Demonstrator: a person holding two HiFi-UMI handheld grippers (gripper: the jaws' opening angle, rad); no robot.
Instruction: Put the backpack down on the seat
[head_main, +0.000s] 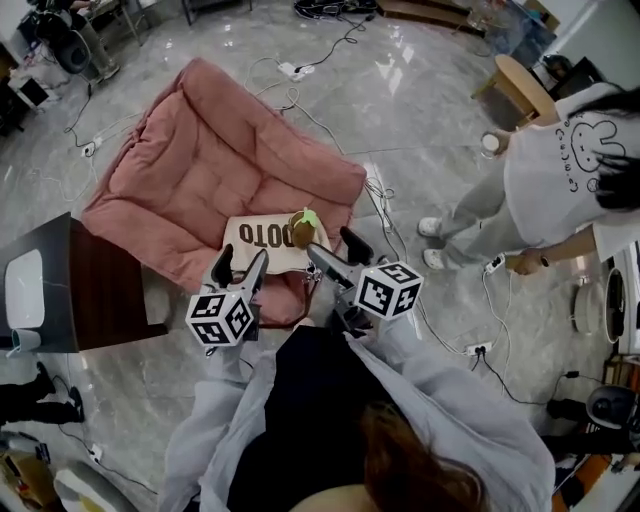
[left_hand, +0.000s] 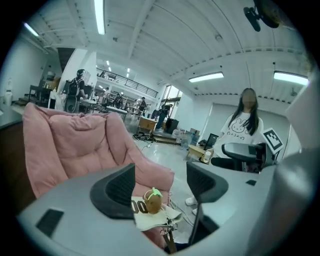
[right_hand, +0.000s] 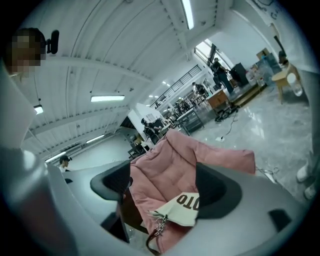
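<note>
On the near edge of the pink cushioned seat (head_main: 230, 160) lay the cream backpack (head_main: 262, 242), lettered side up, with a brown plush charm (head_main: 303, 228) with a green tip at its right end. Left hand-held gripper (head_main: 240, 268): jaws wide apart, holding nothing, on the near side of the backpack. Right hand-held gripper (head_main: 340, 252): jaws likewise spread and empty, near the charm's right. Far right, a person (head_main: 560, 165) in a white rabbit-print top stood on the marble floor (head_main: 420, 130).

Left gripper (head_main: 240, 266) and right gripper (head_main: 337, 250) side by side, jaws apart, empty
</note>
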